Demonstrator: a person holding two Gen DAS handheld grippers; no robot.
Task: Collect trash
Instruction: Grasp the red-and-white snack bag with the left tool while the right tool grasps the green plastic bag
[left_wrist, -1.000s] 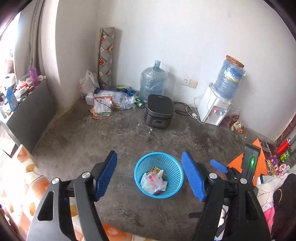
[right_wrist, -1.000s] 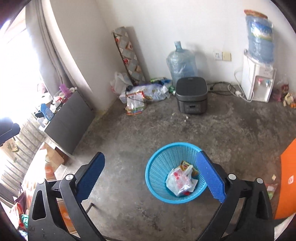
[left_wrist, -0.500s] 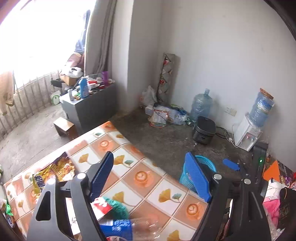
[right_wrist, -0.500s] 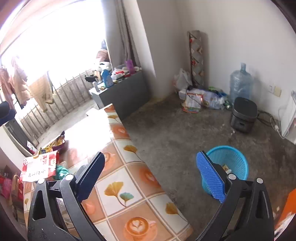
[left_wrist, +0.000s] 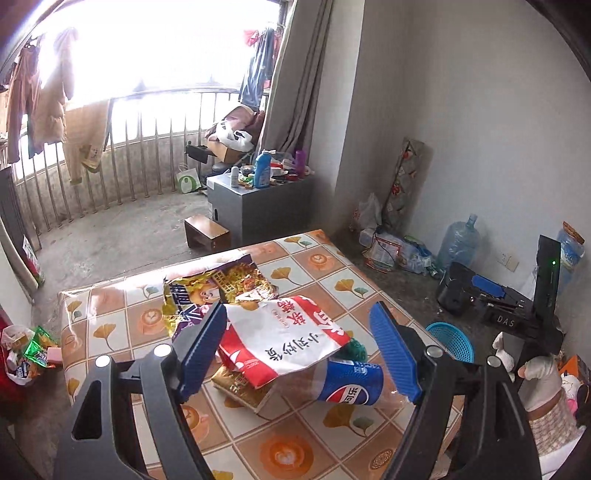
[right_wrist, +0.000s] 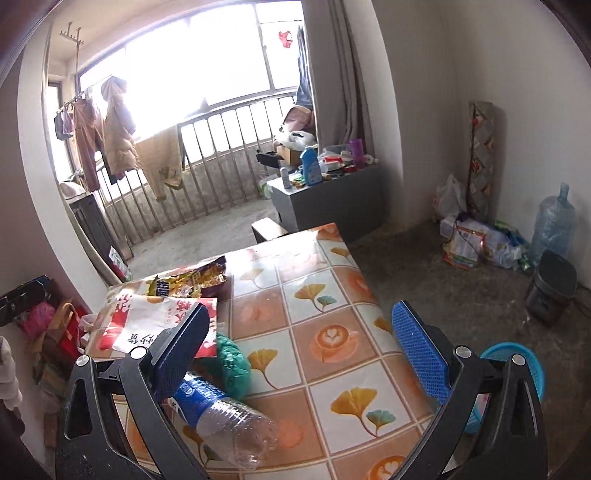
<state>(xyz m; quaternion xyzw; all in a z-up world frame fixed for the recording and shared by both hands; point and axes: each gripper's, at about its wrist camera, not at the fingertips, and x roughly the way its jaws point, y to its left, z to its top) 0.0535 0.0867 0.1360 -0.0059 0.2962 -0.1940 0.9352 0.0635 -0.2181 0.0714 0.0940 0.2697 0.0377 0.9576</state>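
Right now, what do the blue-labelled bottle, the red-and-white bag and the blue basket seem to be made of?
Blue-labelled bottle: clear thin plastic, see-through and dented, with a glossy label.
Red-and-white bag: probably printed plastic film, glossy and creased.
Blue basket: likely moulded plastic, judging by its uniform colour and open lattice wall.

Bright barred window, grey curtain, white walls, concrete floor, tiled-pattern table, grey cabinet
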